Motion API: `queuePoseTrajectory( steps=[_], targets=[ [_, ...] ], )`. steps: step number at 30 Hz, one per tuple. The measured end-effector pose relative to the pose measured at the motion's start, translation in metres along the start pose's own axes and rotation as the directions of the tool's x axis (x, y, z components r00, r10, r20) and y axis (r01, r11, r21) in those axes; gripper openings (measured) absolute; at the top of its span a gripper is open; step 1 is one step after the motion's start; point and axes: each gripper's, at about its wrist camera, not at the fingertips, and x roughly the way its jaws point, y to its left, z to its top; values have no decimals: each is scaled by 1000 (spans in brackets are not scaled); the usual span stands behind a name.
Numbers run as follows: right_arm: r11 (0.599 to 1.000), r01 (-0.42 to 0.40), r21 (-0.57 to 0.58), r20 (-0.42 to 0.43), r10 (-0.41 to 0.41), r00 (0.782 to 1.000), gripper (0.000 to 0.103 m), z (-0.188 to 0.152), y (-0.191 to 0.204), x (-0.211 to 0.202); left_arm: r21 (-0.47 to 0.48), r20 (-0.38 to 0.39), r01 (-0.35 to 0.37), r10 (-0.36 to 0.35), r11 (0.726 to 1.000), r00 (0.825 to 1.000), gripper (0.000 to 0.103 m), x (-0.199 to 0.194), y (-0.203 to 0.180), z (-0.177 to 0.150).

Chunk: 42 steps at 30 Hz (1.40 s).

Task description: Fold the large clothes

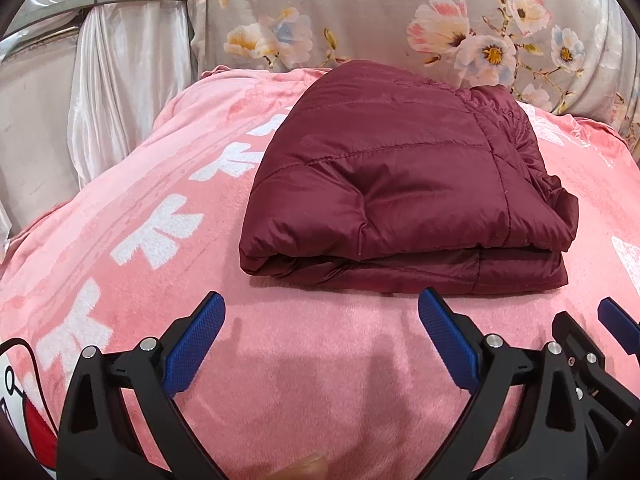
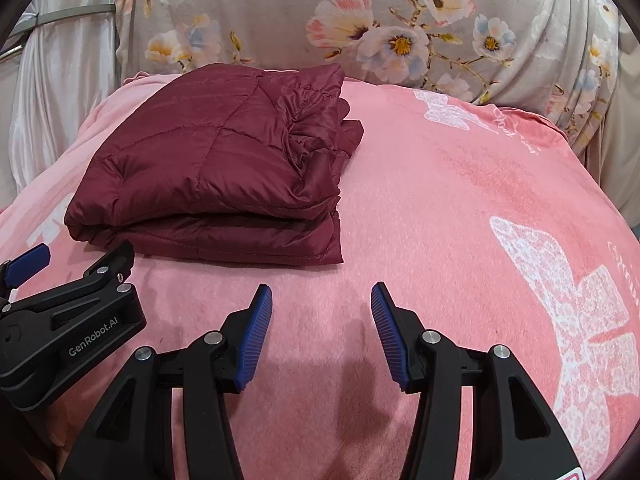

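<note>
My left hand-held gripper [image 1: 322,306] was released, its blue pads spread wide with nothing between them, hovering over the pink blanket [image 1: 280,380] just short of the near edge of the jacket. My right hand-held gripper [image 2: 322,298] was also released and empty, its pads apart above bare blanket, a little nearer to me than the jacket's near right corner. The two sat close beside each other; from the right wrist view I could see my left one at the lower left edge.

The maroon quilted jacket [image 1: 400,184] lay folded into a thick rectangular bundle on the blanket, its layers stacked, with gathered, crumpled fabric along its right side. Behind the bed stood a grey floral cloth [image 1: 380,12] and, to the left, a pale satin curtain [image 1: 120,80].
</note>
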Motion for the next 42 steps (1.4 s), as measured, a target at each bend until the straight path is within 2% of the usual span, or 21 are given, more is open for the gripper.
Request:
queuePoseTrajectory(
  steps=[42],
  targets=[
    [1000, -3, -4, -1, 3, 1000, 51, -1, -2, 1, 10, 13, -16, 16, 1000, 1000, 95, -4, -3, 2]
  ],
)
